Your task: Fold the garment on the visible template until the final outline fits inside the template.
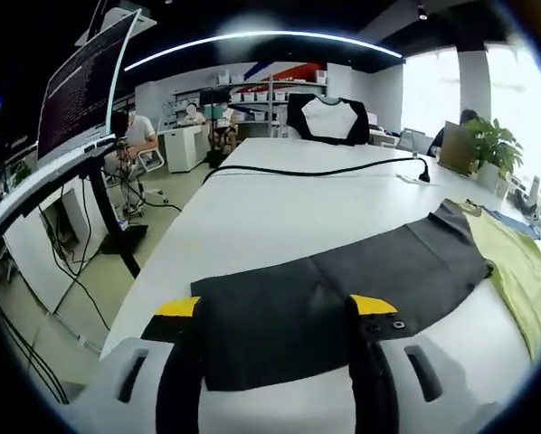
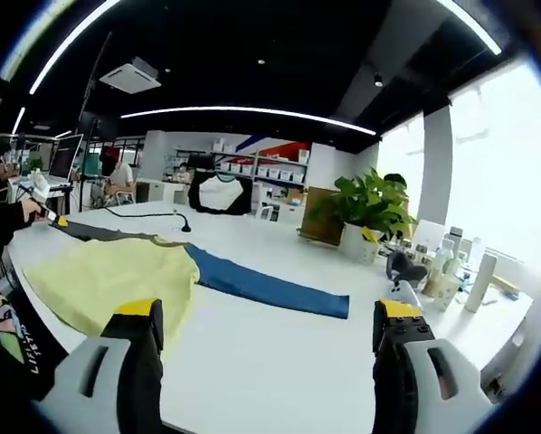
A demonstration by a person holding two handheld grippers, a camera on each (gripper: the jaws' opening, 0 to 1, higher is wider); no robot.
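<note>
dark garment (image 1: 343,289) flat, long axis seemingly toward yellow template (image 1: 524,271)

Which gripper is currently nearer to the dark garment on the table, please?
Left. The left gripper sits right at the dark garment, its jaws at the near edge. The right gripper is open farther off, over bare table past the yellow cloth.

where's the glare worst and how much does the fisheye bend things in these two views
Left gripper view: the window at upper right is blown out white, and the white table edges curve strongly; the dark garment stays sharp. Right gripper view: the window washes out the right side, the ceiling light strip bows into an arc, and the ceiling is dim.
</note>
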